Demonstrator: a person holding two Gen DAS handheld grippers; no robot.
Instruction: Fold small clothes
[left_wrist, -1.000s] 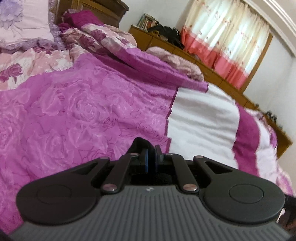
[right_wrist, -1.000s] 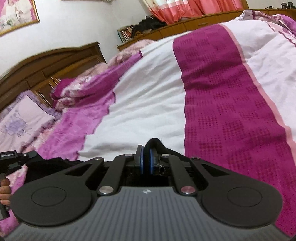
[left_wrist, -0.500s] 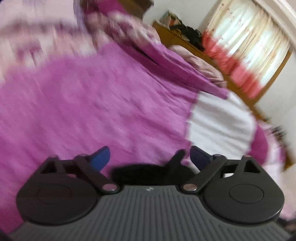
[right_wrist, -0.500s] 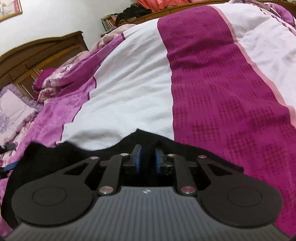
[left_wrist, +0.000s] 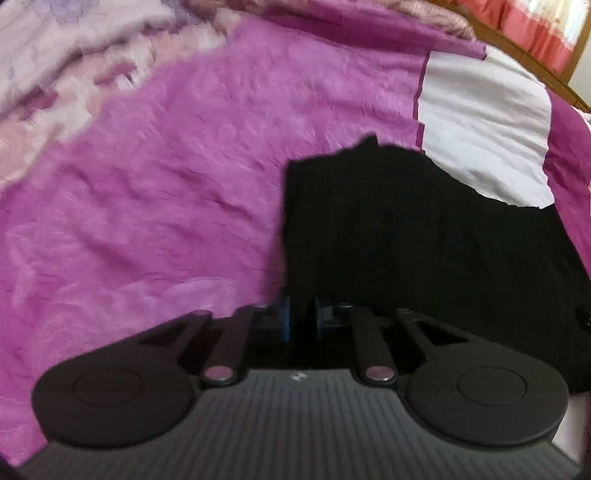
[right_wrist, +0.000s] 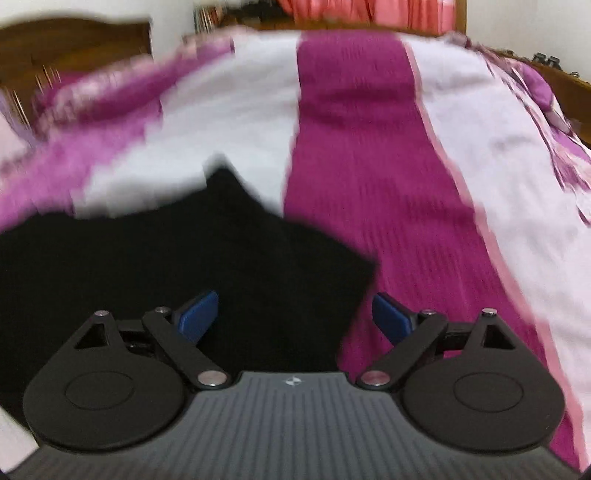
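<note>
A black garment (left_wrist: 406, 229) lies spread on the bed, across the purple quilt and the white band of the blanket. My left gripper (left_wrist: 301, 319) sits at its near left edge. Its jaws are closing, the blue pads almost together with black cloth pinched between them. In the right wrist view the same garment (right_wrist: 184, 258) lies flat, one corner pointing away from me. My right gripper (right_wrist: 295, 314) hovers over its near right part. Its jaws are opening, the pads wide apart and touching no cloth. Both views are blurred.
The purple rose-pattern quilt (left_wrist: 147, 184) stretches to the left, with floral pillows (left_wrist: 55, 55) beyond it. A white and magenta striped blanket (right_wrist: 369, 147) covers the right side of the bed. A wooden headboard (right_wrist: 74, 40) and pink curtains (right_wrist: 369, 11) stand at the back.
Both grippers were shut on black cloth held up. The left opened, then closed on the garment's edge. The right opened and let go. Both tipped downward, and the garment now lies spread out.
</note>
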